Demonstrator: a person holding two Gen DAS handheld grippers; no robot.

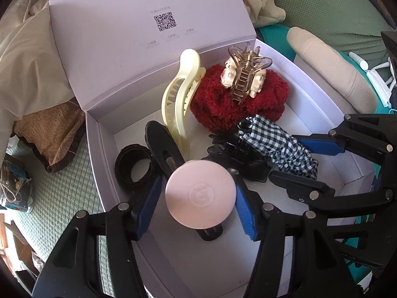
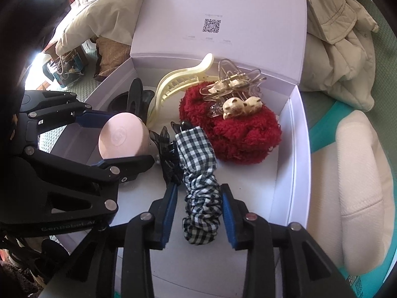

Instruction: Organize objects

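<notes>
Both claws reach down into a pale purple box (image 1: 104, 129) that sits on a bed. Its lid stands up at the top of the frame, so things can go straight in.

The left claw (image 1: 197, 200) has a round pink compact (image 1: 200, 194) between its blue pads (image 1: 148, 206). In the left wrist view the pads stand just beside the disc, and I cannot tell if they press it or have let go. It sits low in the middle of that frame, above a long black hair clip (image 1: 163, 146). It looks like it is being set down there.

The right claw (image 2: 199, 204) is spread a little. A black and white checked scrunchie (image 2: 201, 186) lies between its pads (image 2: 171, 208), with a gap on each side in the right wrist view. So the scrunchie rests on the box floor by itself, low in the middle of that frame.

The other hair things are already in the box, packed close so they all fit. A fluffy red scrunchie (image 1: 238, 99) is in the upper middle, with a clear brown claw clip (image 1: 245, 74) on top. A long cream hair clip (image 1: 178, 99) leans beside it. A black hair band (image 1: 135, 166) lies at the left, and a black claw clip (image 1: 238, 154) touches the checked scrunchie.

I think the sorting is nearly done.
</notes>
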